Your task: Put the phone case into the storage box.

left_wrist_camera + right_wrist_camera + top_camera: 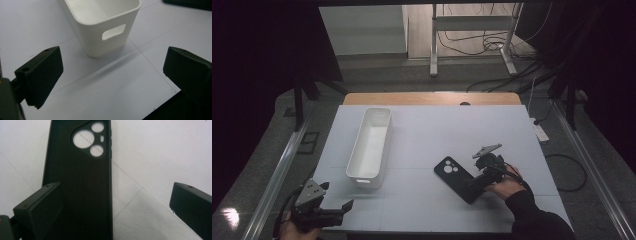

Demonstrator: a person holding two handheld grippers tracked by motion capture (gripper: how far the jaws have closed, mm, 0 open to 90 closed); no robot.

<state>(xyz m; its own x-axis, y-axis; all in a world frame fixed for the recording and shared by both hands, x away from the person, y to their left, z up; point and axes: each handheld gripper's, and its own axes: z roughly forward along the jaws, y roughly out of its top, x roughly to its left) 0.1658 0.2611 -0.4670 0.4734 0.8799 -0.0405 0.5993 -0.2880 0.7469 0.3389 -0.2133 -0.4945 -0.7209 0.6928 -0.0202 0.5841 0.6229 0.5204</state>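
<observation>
White matting covers the table (427,125), with dark floor and trailing cables beyond it at twelve o'clock. From my seat at the far end of the link, the work I see is the black phone case (460,178) lying flat on the mat at about four o'clock from the table's middle, back up, camera cut-outs toward ten o'clock. My right gripper (475,187) sits at the case's near end with its jaws spread wide; in the right gripper view the left jaw overlaps the case (80,185) and the right jaw stands well off over bare mat, so nothing is pinched.

My left gripper (343,209) hovers at seven o'clock by the table's near edge, jaws also spread and empty, facing the handle end of the white bin (371,145).

I judge the case light, thin and rubbery: it will flex and could droop if taken by one corner. Lying flat, it offers little to bite. I would pinch across the two long edges near the middle, firmly but not enough to buckle it.
</observation>
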